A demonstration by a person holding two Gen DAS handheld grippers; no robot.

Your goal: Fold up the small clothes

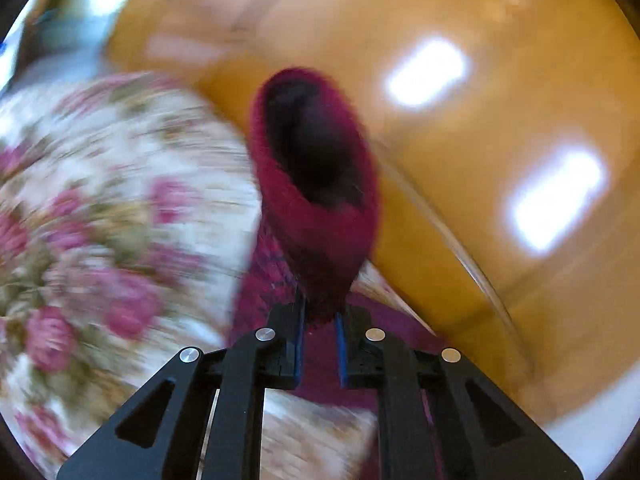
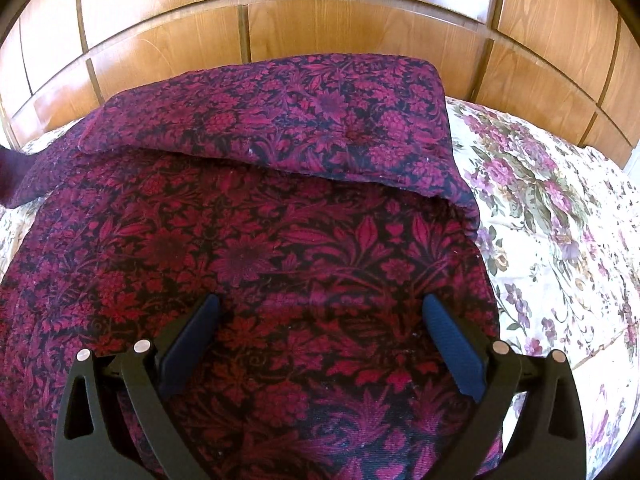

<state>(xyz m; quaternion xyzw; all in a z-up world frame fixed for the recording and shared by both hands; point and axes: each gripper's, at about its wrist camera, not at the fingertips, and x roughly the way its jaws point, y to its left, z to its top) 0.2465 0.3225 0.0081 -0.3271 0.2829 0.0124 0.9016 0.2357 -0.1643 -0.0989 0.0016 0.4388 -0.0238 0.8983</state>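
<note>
Only the left wrist view shows the crimson knitted garment — pinched by the left gripper, standing up just ahead of its 2 pads, heavily blurred. The right gripper hangs spread wide over the dark floral cloth, nothing between its fingers.

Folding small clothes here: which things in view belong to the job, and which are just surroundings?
Job:
- crimson knitted garment, pinched by the left gripper
- right gripper, open and empty

Surroundings:
- dark red floral cloth
- folded cushion
- pale floral bedspread
- wooden panels
</note>
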